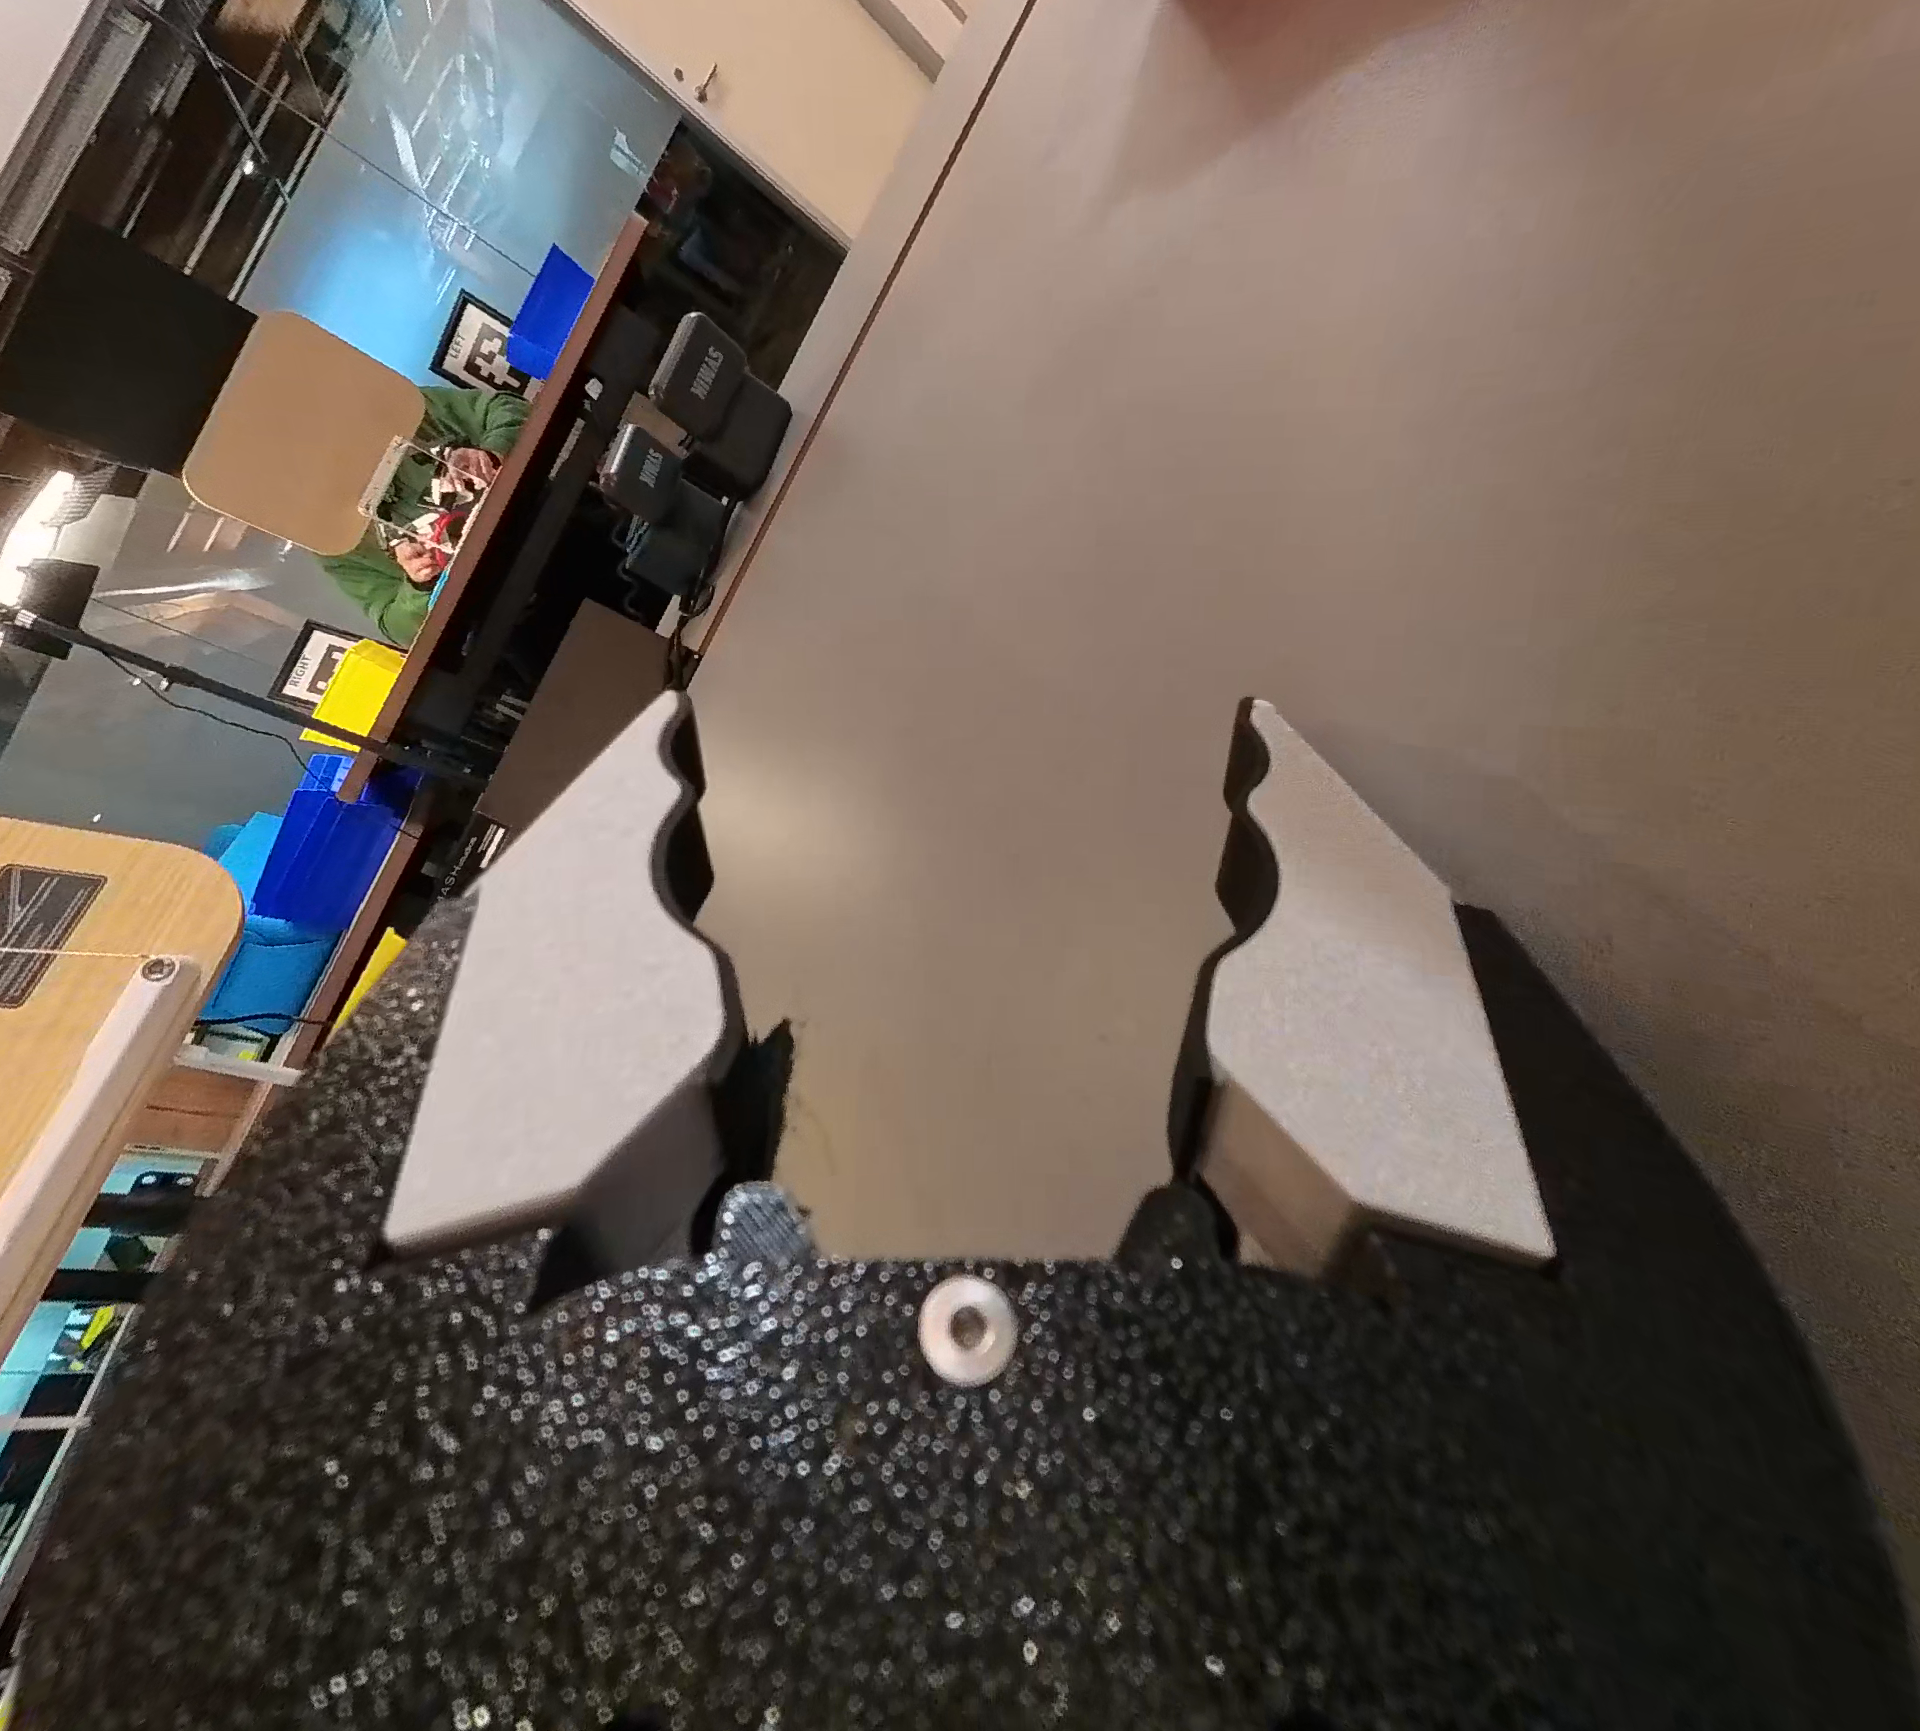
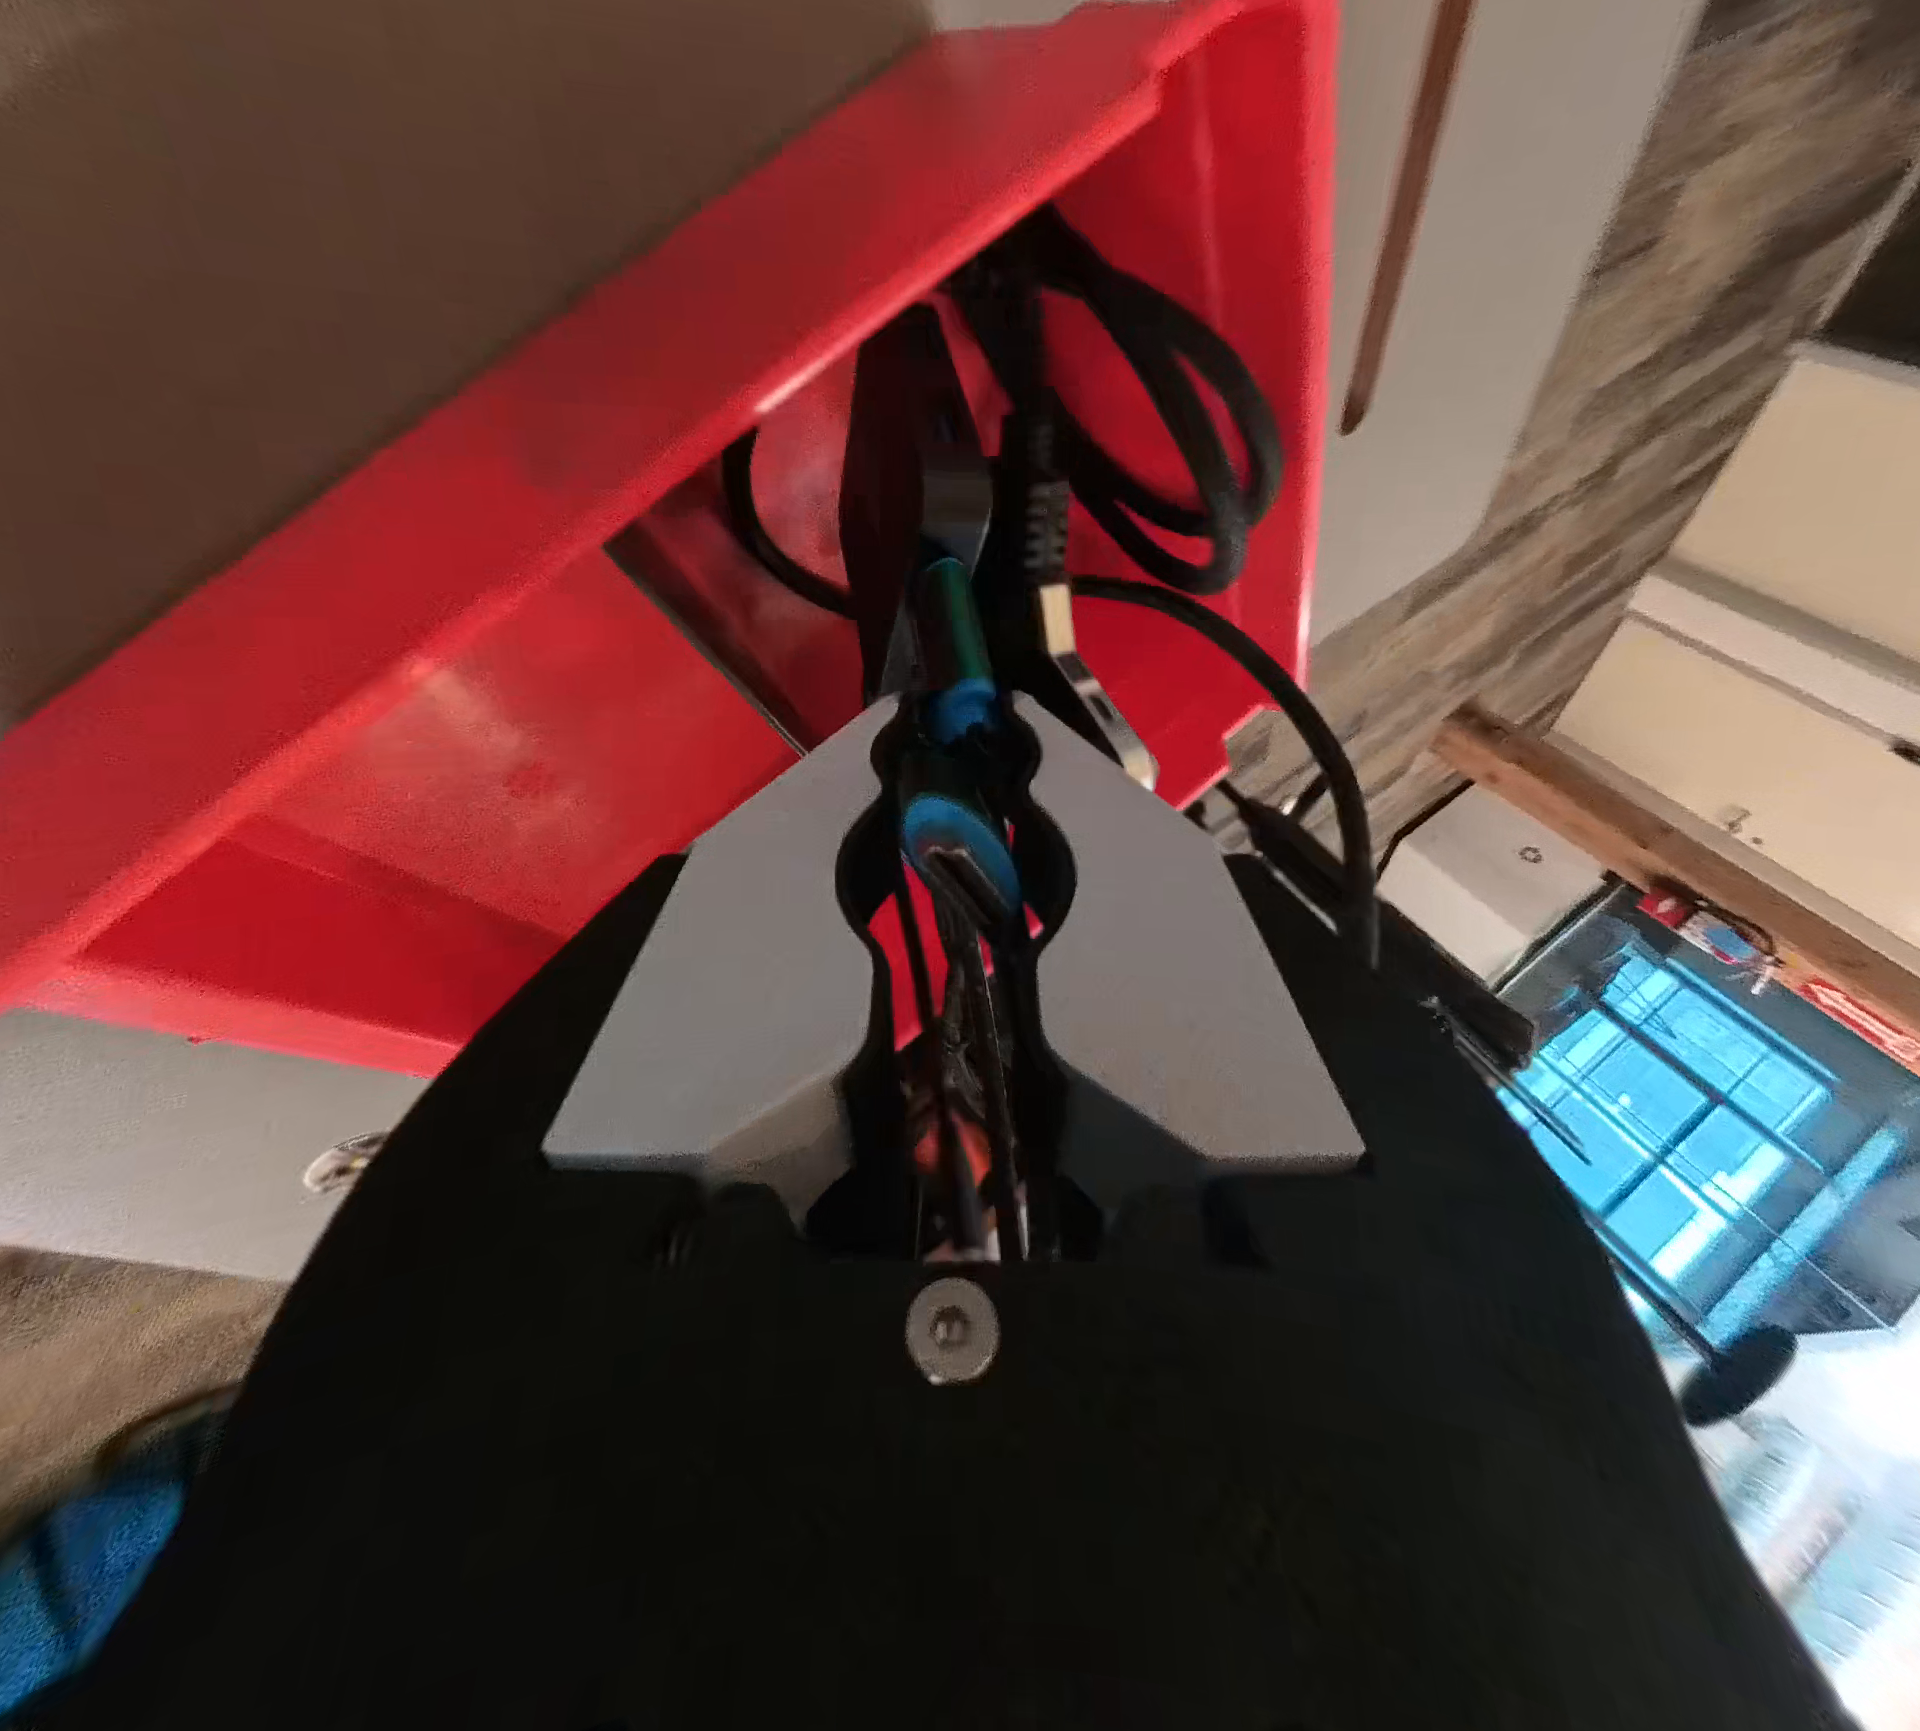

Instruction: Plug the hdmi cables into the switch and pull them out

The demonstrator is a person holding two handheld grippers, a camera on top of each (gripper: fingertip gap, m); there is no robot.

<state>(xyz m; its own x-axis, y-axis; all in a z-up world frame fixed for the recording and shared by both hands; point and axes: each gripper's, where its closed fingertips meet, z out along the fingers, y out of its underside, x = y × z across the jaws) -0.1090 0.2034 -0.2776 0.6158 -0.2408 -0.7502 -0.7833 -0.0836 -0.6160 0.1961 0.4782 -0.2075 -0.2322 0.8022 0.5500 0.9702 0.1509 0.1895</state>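
While my left gripper (image 1: 966, 746) hangs spread and empty over the smooth grey table (image 1: 1351, 434), my right gripper (image 2: 951, 725) pinches a blue-collared plug (image 2: 961, 834) between scalloped grey fingers (image 2: 1143, 954). Braided black cables (image 2: 1195, 455) coil inside the glossy red bin (image 2: 416, 694) just beyond. I can't spot the switch.

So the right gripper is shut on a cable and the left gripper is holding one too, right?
Not quite. The right gripper is shut on a cable by the red bin, but the left wrist view shows the left gripper open and empty over the table.
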